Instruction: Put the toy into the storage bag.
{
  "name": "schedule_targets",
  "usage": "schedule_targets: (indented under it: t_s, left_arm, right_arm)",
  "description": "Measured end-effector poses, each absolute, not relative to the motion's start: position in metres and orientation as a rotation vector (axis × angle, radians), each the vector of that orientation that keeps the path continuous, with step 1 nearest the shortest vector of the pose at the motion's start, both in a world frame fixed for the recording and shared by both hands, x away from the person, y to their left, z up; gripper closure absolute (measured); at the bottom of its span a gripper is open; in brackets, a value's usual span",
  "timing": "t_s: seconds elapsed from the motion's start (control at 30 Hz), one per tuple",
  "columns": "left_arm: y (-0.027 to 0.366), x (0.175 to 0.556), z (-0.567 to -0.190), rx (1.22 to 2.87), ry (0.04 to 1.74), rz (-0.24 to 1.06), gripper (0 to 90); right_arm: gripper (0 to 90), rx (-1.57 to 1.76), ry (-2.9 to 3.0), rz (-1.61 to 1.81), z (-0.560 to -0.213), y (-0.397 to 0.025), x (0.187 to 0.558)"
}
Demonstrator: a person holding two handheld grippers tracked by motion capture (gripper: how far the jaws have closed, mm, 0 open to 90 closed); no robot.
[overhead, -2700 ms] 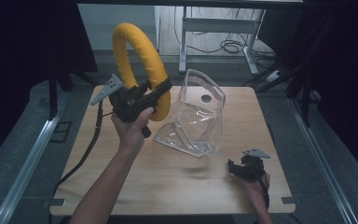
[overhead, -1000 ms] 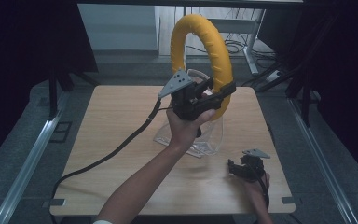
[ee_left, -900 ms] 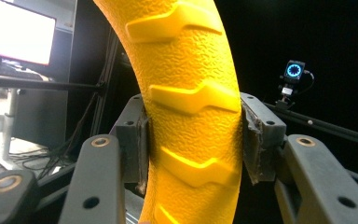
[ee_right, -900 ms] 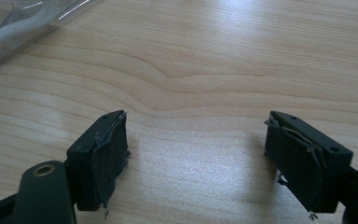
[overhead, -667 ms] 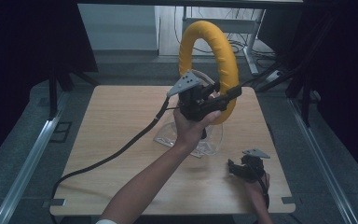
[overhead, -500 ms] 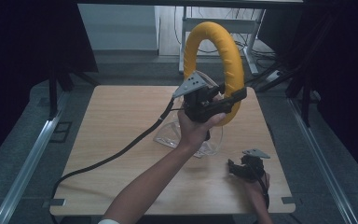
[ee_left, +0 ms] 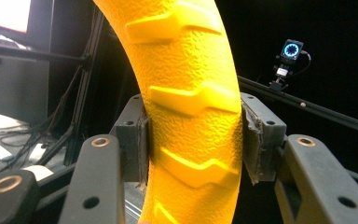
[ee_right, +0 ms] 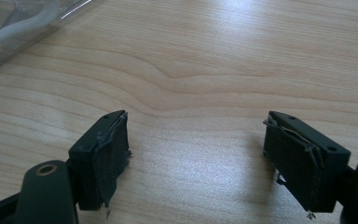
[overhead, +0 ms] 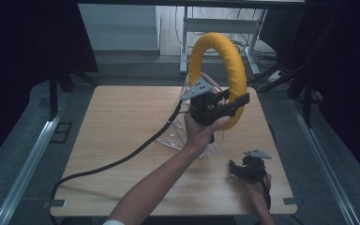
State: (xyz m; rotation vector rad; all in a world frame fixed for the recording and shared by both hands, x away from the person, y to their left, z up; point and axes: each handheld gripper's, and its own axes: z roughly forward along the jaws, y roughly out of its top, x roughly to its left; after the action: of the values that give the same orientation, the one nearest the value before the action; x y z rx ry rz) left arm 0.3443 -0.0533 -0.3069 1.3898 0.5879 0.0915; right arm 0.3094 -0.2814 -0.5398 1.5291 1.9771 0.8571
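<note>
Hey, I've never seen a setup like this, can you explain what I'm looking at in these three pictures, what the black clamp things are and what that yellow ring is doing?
There is no robot here. A person stands at a wooden table and holds a two-jaw clamp tool in each hand.

The high view looks down from above. The left gripper is raised over the table and pinches a yellow ring with moulded ridges, held upright. Under it lies a clear plastic container. The right gripper rests low near the table's front edge.

The other two pictures come from cameras riding on the tools. The left gripper view looks along its jaws, shut on the ring. The right gripper view shows its jaws wide apart over bare wood, holding nothing.
</note>
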Motion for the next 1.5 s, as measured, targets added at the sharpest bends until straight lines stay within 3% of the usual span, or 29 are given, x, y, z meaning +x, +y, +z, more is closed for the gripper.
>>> schedule_targets:
  t_s: [1.5]
  left_arm:
    - [-0.028, 0.382, -0.414, 1.416, 0.848, 0.000, 50.1]
  right_arm:
    - [22.4, 1.522, 1.981, 0.857, -0.540, -0.281, 0.309]
